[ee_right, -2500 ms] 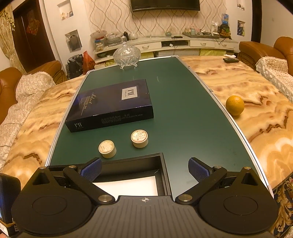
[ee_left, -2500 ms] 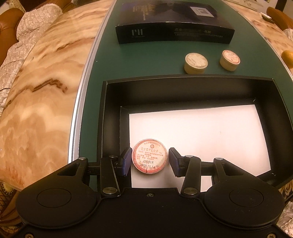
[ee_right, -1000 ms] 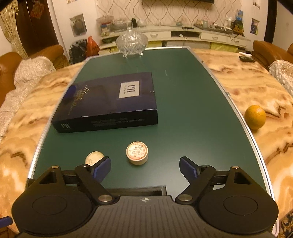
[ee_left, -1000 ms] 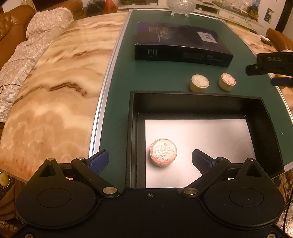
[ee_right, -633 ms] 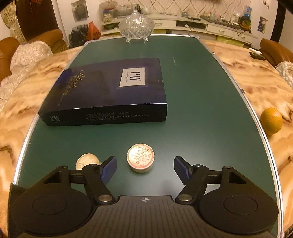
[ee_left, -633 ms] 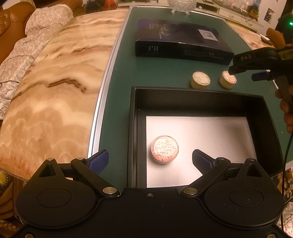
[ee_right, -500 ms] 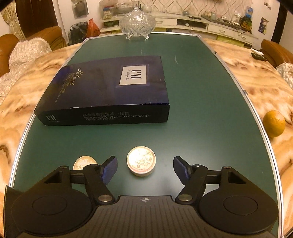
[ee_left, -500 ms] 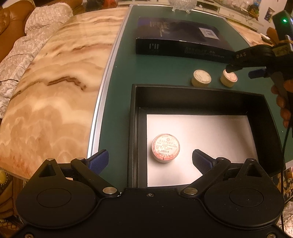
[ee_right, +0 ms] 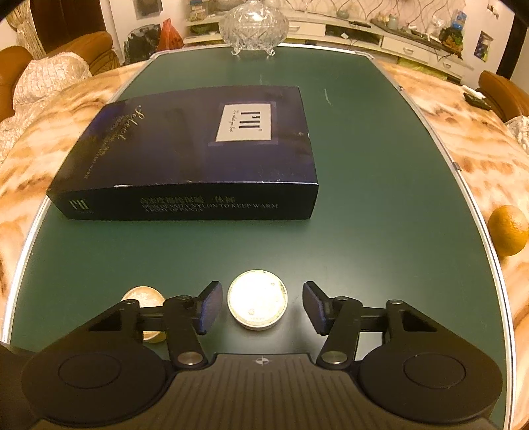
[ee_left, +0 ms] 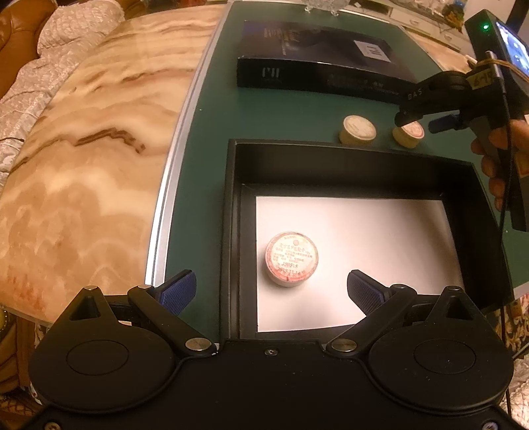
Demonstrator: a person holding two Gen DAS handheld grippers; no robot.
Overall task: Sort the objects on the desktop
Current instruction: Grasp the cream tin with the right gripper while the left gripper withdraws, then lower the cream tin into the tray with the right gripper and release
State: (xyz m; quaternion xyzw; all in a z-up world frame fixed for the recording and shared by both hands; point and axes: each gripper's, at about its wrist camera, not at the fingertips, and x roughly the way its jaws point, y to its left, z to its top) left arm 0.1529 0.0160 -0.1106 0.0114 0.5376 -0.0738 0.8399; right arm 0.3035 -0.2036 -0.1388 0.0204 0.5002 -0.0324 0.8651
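Round tin (ee_right: 258, 305) between closing right gripper (ee_right: 261, 307) pads, untouched.

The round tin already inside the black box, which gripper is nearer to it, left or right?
Left. The left gripper hangs open just above the tin in the box; the right gripper is beyond the box, closing around another tin.

The table (ee_right: 363, 185) has a matt green middle and glossy marble-look edges. The bowl (ee_right: 254, 23) is cut glass; the box (ee_right: 185, 158) looks like smooth card.
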